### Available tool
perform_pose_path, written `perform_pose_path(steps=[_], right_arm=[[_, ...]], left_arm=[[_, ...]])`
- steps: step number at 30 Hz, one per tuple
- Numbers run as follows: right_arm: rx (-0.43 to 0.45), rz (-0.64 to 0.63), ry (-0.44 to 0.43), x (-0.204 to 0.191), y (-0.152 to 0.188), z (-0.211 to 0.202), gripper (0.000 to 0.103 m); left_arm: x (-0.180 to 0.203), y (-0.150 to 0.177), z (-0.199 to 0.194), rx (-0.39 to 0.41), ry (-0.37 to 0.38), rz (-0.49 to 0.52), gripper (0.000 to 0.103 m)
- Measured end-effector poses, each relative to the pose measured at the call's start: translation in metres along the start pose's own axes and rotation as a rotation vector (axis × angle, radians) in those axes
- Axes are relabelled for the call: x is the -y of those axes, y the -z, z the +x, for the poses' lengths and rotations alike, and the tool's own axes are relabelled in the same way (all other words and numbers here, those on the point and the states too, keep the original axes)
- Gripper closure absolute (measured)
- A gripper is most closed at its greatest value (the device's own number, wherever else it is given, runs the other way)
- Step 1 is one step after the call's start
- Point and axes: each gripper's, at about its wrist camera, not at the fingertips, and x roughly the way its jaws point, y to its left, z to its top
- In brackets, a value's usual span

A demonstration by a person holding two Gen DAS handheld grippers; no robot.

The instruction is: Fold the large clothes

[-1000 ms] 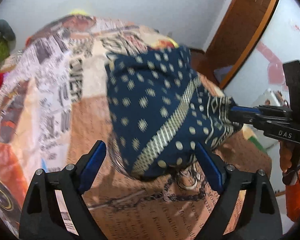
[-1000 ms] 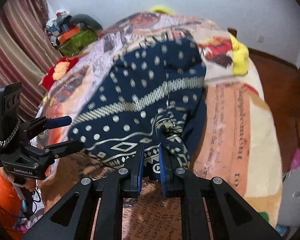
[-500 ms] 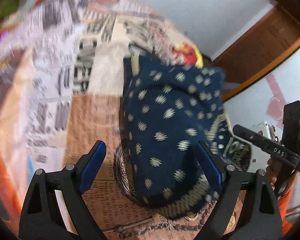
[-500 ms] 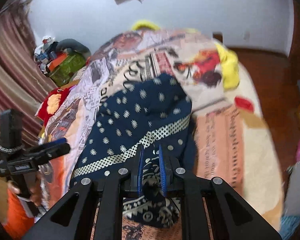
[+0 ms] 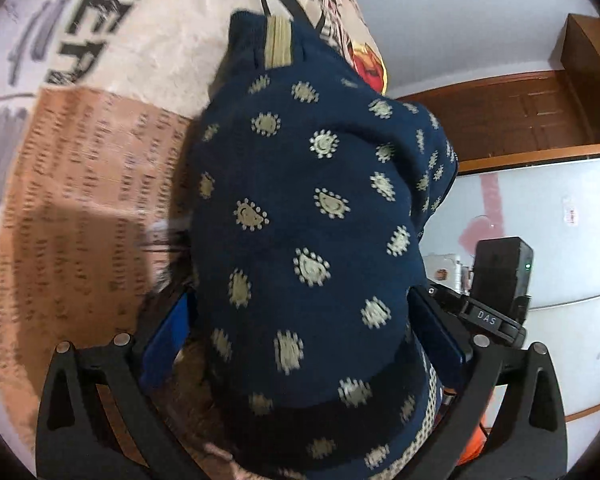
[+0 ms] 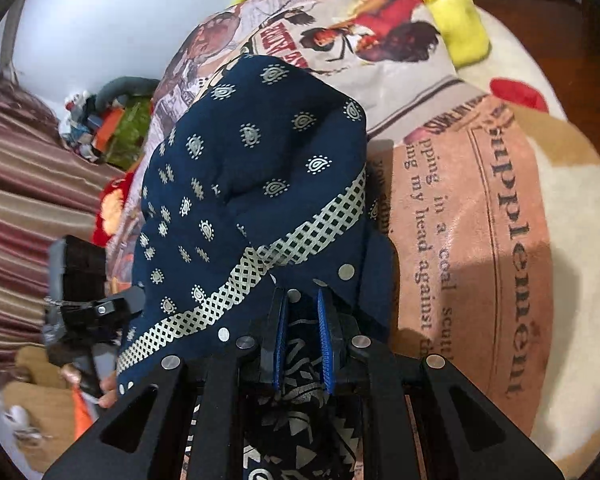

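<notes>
a: locate the garment.

b: the navy cloth (image 6: 256, 184) lies bunched on the blanket (image 6: 480, 216), which covers the bed. its dotted panel humps up in the middle, and a checked band (image 6: 300, 240) runs diagonally across it in the right view.

a: state of the right gripper (image 6: 303, 344)?

b: clamped on the cloth. the blue pads (image 6: 325, 344) stand close together with a patterned edge bunched between them. this grip looks intended to carry one edge over the rest of the cloth, which would explain the hump.

a: state of the left gripper (image 5: 300, 332)?

b: jaws spread wide. the cloth fills the space between the pads (image 5: 168, 332), which are apart and grip nothing. whether cloth rests on the fingers cannot be told; the view is too close and slightly blurred. it is probably positioned to take a second edge or to press the fold flat.

a: surroundings?

b: in the right view a pile of items (image 6: 100, 128) sits beyond the bed, with a striped curtain (image 6: 24, 208) at left. in the left view a wooden door (image 5: 520, 120) stands at right.

a: progress?

b: partial, by judgement. the cloth is doubled over but lumpy, not flat.

a: risk?

b: the single bunched grip may drag layers unevenly.
</notes>
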Motion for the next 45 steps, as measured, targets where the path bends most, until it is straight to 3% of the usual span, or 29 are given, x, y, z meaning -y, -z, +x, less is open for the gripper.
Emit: perform_pose_path(steps=[5, 11, 16, 18, 19, 21, 22, 23, 31, 39, 41, 45], right_arm=[[-0.011, 0.015, -0.074, 0.019, -0.002, 0.007, 0.092], [0.004, -0.008, -0.079, 0.025, 0.003, 0.007, 0.092], [-0.013, 0.035, -0.064, 0.014, -0.004, -0.012, 0.092], [0.002, 0.011, -0.046, 0.008, -0.007, -0.023, 0.086], [0.01, -0.004, -0.024, 0.007, -0.007, -0.026, 0.08], [0.026, -0.022, 0.015, 0.006, -0.008, -0.031, 0.048], [0.028, -0.015, 0.021, 0.007, -0.008, -0.03, 0.017], [0.026, 0.001, 0.014, 0.011, -0.008, -0.027, 0.006], [-0.091, -0.004, -0.129, 0.004, -0.016, 0.017, 0.004], [-0.154, -0.088, -0.084, -0.018, -0.024, 0.048, 0.006], [-0.137, -0.108, -0.071, -0.023, -0.021, 0.05, 0.016], [-0.138, -0.076, -0.138, -0.031, -0.016, 0.055, 0.032]], left_arm=[[0.009, -0.006, 0.023, -0.037, -0.051, 0.021, 0.0], [0.022, -0.006, 0.035, -0.046, -0.127, 0.046, 0.0], [0.022, 0.002, 0.028, -0.022, -0.095, 0.013, 0.01], [0.017, 0.012, 0.021, -0.02, -0.083, 0.003, 0.012], [0.018, 0.015, 0.02, -0.02, -0.078, 0.0, 0.012], [0.012, 0.02, 0.015, -0.024, -0.073, 0.001, 0.012], [0.012, 0.022, 0.015, -0.028, -0.072, 0.002, 0.012], [0.01, 0.02, 0.013, -0.032, -0.07, 0.002, 0.012], [-0.001, -0.016, 0.023, -0.051, -0.032, -0.003, 0.012], [-0.006, -0.012, 0.017, -0.043, -0.026, 0.039, 0.014], [0.003, -0.009, 0.013, -0.029, -0.035, 0.056, 0.016], [0.01, -0.002, -0.008, -0.004, -0.059, 0.106, 0.017]])
